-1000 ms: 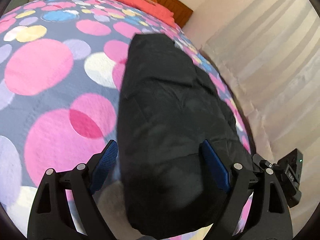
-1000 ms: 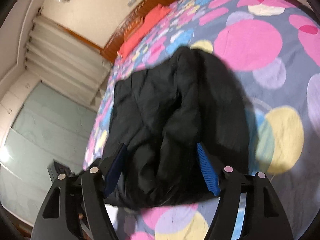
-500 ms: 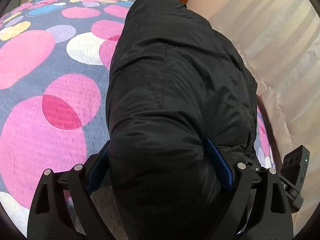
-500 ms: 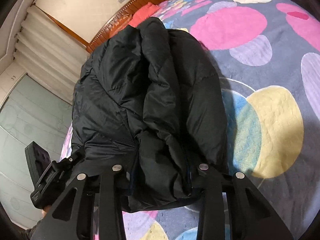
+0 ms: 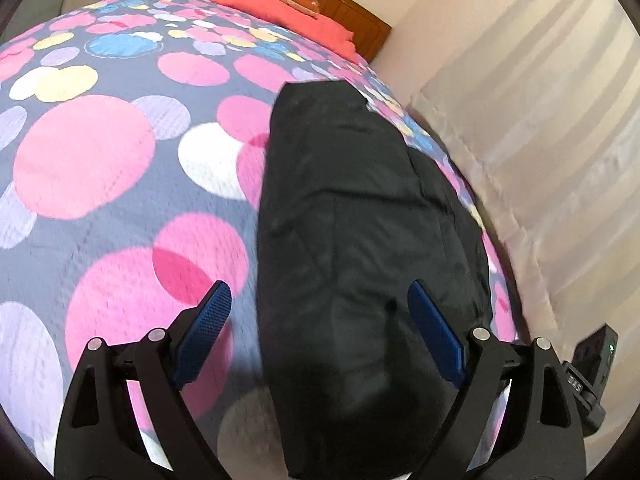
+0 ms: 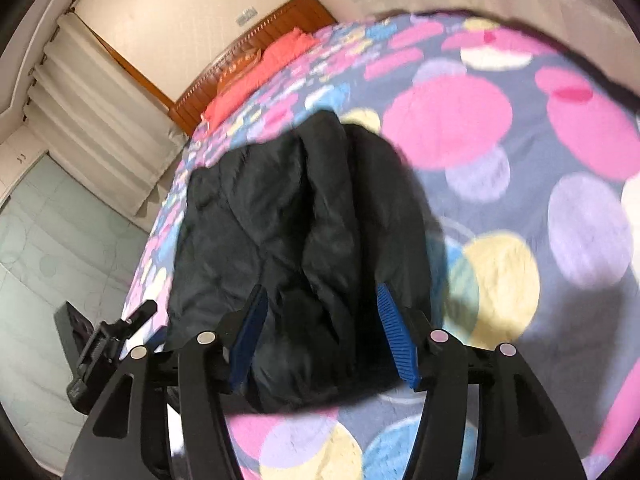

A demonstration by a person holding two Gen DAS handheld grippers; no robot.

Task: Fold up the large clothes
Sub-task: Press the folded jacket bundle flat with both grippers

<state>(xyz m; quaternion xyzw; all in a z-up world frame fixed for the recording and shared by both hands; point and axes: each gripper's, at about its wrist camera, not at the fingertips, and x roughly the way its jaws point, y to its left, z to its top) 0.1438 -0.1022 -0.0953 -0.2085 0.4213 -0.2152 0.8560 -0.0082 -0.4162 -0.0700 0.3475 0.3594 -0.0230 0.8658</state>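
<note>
Two tools were in view, one per wrist camera, each with two blue-padded fingers. The left tool [image 5: 320, 316] sat at the bottom of its frame with its jaws spread wide and released, gripping nothing; its left pad [image 5: 206, 330] lay over the bedspread, its right pad [image 5: 436, 336] over the dark fabric. The right tool [image 6: 320, 328] was likewise spread and released at the bottom of its frame, both pads over the garment's near end without pinching it.

One black padded jacket [image 5: 360, 232] lay folded into a long bundle on the bed, running from between the left tool's fingers up toward the centre of the frame. In the right wrist view the same jacket [image 6: 288, 216] filled the middle, its near end lying between and just beyond the fingers, with lengthwise folds showing along its top.

The jacket rested on one bedspread [image 5: 100, 160] of grey cloth with pink, yellow, lilac and blue circles. One red pillow [image 5: 288, 8] lay at the upper centre against a wooden headboard [image 5: 352, 12]. Pale curtains [image 5: 540, 140] hung along the right side of the left view. A black device [image 5: 592, 368] showed at that frame's lower right, beside the left tool.
</note>
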